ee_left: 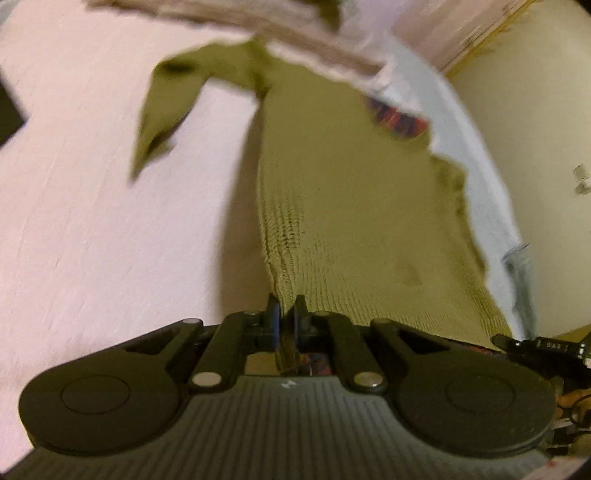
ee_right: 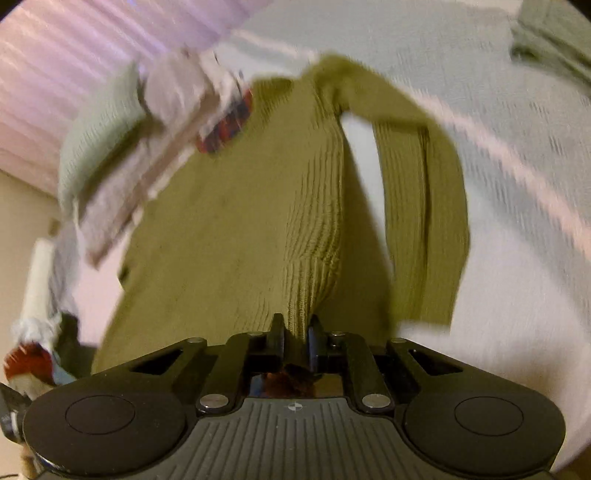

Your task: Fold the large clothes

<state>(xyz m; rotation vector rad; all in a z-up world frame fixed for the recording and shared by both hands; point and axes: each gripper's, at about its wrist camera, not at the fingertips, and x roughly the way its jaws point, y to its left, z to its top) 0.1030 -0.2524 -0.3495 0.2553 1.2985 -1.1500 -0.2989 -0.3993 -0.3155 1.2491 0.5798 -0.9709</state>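
Note:
An olive-green knitted sweater (ee_left: 351,192) stretches away from both grippers over a pale bed sheet (ee_left: 92,203). My left gripper (ee_left: 287,310) is shut on its bottom hem at the left corner. One sleeve (ee_left: 166,107) dangles to the left. In the right wrist view the same sweater (ee_right: 236,221) hangs in front, my right gripper (ee_right: 297,326) shut on its bunched hem. A sleeve (ee_right: 424,195) droops on the right. A red and blue label (ee_right: 227,123) shows at the collar. Both views are blurred by motion.
A greyish-pink folded cloth (ee_left: 295,33) lies across the sweater's far end. A light blue cloth (ee_right: 99,122) sits by it, and a grey-green garment (ee_right: 554,33) at the far right. Cream wall (ee_left: 535,129) borders the bed. A dark object (ee_left: 9,114) lies at the left edge.

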